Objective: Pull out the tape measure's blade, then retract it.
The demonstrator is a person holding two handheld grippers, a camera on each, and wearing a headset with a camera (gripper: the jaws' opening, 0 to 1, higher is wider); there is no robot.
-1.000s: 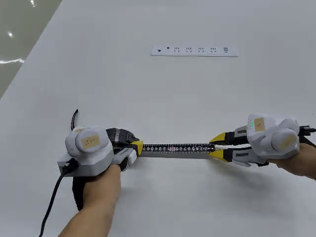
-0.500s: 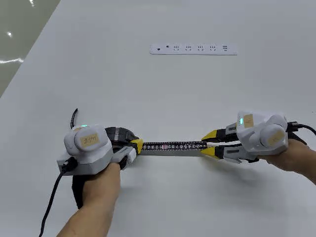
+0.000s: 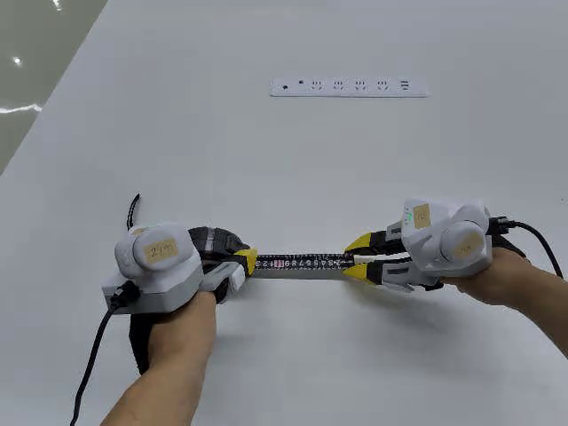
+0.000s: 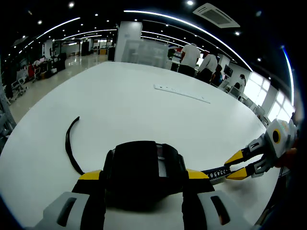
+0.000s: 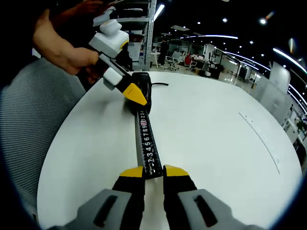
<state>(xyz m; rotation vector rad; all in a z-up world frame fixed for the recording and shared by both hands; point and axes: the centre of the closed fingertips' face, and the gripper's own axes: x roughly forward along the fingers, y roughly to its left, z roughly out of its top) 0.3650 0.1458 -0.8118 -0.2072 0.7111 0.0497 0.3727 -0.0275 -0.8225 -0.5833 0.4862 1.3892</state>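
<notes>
Item: black hard-cased tape measure (image 4: pixel 143 172), toward the near edge of the white tabletop (image 3: pixel 266 160), body clamped in the left gripper (image 3: pixel 241 264). Thin numbered steel blade (image 3: pixel 302 264) (probably springy and keen to snap back) pinched at its tip by the right gripper (image 3: pixel 359 257). Toward the far edge: long white power strip (image 3: pixel 348 88).

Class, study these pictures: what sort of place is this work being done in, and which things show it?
Probably a large open-plan lab or workshop hall: a long white workbench with a power strip on it, ceiling strip lights, and people standing beyond.
</notes>
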